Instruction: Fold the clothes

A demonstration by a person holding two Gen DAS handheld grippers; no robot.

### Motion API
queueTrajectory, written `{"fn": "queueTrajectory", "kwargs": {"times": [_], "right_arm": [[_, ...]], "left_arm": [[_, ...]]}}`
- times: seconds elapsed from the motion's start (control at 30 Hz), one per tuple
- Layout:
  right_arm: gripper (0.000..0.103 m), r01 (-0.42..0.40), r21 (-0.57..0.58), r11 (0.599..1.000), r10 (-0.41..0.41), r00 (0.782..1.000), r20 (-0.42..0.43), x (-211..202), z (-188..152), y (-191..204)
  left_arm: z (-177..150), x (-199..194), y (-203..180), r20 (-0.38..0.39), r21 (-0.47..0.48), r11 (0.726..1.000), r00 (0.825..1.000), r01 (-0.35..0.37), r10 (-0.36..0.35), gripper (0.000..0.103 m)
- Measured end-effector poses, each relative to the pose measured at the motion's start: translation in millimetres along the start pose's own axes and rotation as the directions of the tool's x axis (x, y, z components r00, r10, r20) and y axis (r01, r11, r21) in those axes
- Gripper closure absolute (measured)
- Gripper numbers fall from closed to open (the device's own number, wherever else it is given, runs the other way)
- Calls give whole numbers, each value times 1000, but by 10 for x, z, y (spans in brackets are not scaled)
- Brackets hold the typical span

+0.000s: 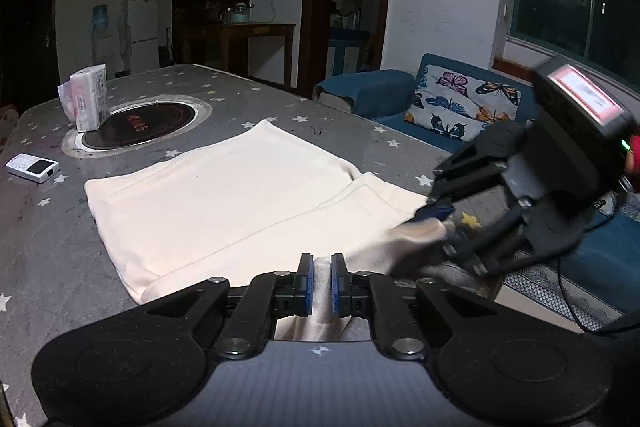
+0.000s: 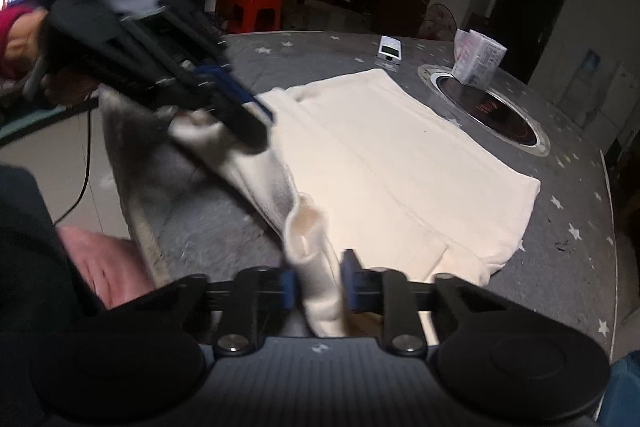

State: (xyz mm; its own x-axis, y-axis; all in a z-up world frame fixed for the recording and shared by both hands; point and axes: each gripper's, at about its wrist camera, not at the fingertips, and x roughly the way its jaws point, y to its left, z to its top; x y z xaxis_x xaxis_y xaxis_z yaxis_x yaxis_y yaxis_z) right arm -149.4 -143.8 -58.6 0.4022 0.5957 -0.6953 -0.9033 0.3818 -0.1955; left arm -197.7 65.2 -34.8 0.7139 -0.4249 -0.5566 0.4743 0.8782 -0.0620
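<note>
A cream garment (image 1: 224, 195) (image 2: 400, 155) lies mostly flat on a grey star-patterned table cover (image 1: 48, 251) (image 2: 568, 211). Its near edge is lifted off the table at two places. My left gripper (image 1: 322, 279) is shut on a bunched fold of that edge; in the right wrist view the left gripper (image 2: 248, 123) shows blurred at upper left with cloth in its tips. My right gripper (image 2: 320, 283) is shut on another thick fold of the same edge, and in the left wrist view the right gripper (image 1: 438, 223) shows at the right, cloth hanging from it.
A round inset cooktop (image 1: 140, 125) (image 2: 492, 115) sits beyond the garment with a tissue pack (image 1: 90, 97) (image 2: 478, 61) on its rim. A white handheld device (image 1: 32, 167) (image 2: 390, 49) lies nearby. A blue sofa with a butterfly cushion (image 1: 460, 103) stands past the table edge.
</note>
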Motion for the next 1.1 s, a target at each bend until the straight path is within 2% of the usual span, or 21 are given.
{"fn": "queueTrajectory", "kwargs": {"times": [0.03, 0.07, 0.1, 0.17, 0.27, 0.33, 0.43, 0.47, 0.5, 0.6, 0.67, 0.87, 1.1], "right_arm": [[88, -3, 9, 1000, 3, 1000, 1, 0, 21, -24], [89, -6, 18, 1000, 6, 1000, 1, 1, 41, -49], [91, -8, 27, 1000, 8, 1000, 2, 1, 62, -73], [91, -14, 45, 999, 14, 1000, 3, 2, 103, -122], [92, -22, 72, 997, 22, 1000, 5, 2, 165, -196], [92, -28, 90, 996, 27, 1000, 6, 3, 206, -245], [92, -34, 114, 993, 33, 999, 8, 4, 259, -307], [93, -32, 117, 993, 31, 999, 8, 4, 258, -306], [93, -28, 120, 992, 27, 1000, 9, 1, 252, -301], [95, -20, 127, 992, 17, 1000, 25, -24, 212, -277], [96, -20, 135, 991, 15, 999, 39, -58, 189, -254], [97, -34, 119, 992, 24, 996, 86, -301, 172, -168], [97, -96, 85, 992, 88, 992, 94, -752, 169, 19]], "left_arm": [[-16, -41, -5, 1, 6, 1000, 1000, -1, 1, 89], [-35, -83, -15, 3, 17, 1000, 1000, -3, 3, 82], [-63, -128, -33, 5, 34, 999, 1000, -11, 11, 69], [-128, -193, -79, 3, 69, 997, 999, -38, 38, 52], [-222, -201, -157, -14, 132, 988, 996, -85, 88, 46], [-271, -164, -178, -32, 156, 983, 994, -100, 106, 46], [-329, -79, -184, -49, 198, 971, 989, -130, 143, 47], [-346, -51, -181, -55, 213, 967, 987, -138, 153, 52], [-363, -28, -179, -62, 227, 963, 985, -142, 159, 64], [-387, -5, -164, -65, 253, 955, 982, -155, 176, 84], [-361, -43, -142, -57, 242, 959, 985, -146, 164, 90], [-304, -255, -177, -35, 224, 967, 991, -119, 130, 92], [-240, -735, -334, -24, 163, 986, 998, -47, 51, 92]]}}
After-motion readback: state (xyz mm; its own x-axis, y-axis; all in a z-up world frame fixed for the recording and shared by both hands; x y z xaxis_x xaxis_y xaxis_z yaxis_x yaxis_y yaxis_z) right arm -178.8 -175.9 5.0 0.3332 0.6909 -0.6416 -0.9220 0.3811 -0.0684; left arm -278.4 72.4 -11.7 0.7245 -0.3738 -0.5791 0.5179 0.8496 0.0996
